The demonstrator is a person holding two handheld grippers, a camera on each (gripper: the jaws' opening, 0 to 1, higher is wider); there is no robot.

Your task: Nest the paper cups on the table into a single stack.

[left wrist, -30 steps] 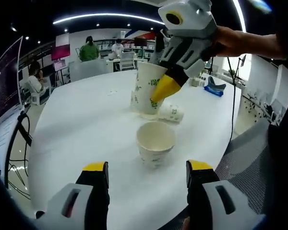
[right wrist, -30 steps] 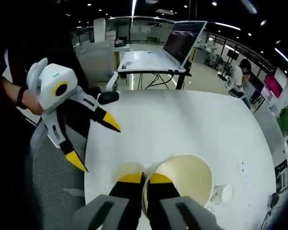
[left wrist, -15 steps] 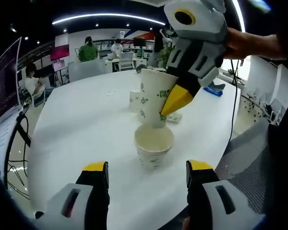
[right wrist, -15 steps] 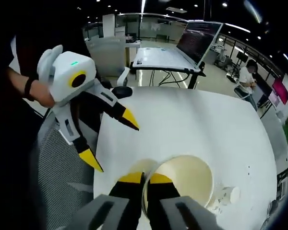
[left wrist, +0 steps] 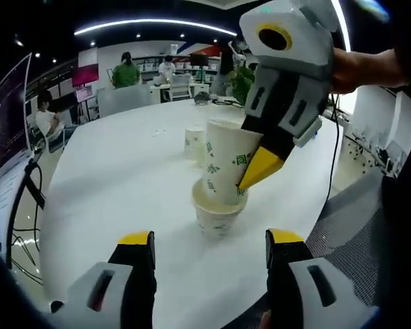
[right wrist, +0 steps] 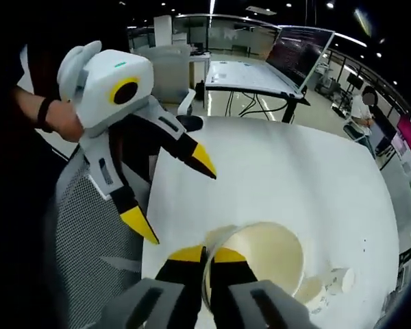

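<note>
We see the right claw (left wrist: 250,179) pinched shut on the rim of a paper cup (left wrist: 225,170), its base sitting in the mouth of a second cup (left wrist: 218,216) standing on the white surface (left wrist: 123,178). Left claw (left wrist: 209,240) is wide open, holding nothing, near that lower cup. Another cup (left wrist: 194,142) stands further back.

Mesh office chair (right wrist: 89,233) at the near table edge. Open laptop (right wrist: 288,58) on a stand beyond the table. Seated person (left wrist: 46,116) far left; blue object (left wrist: 308,127) far right.
</note>
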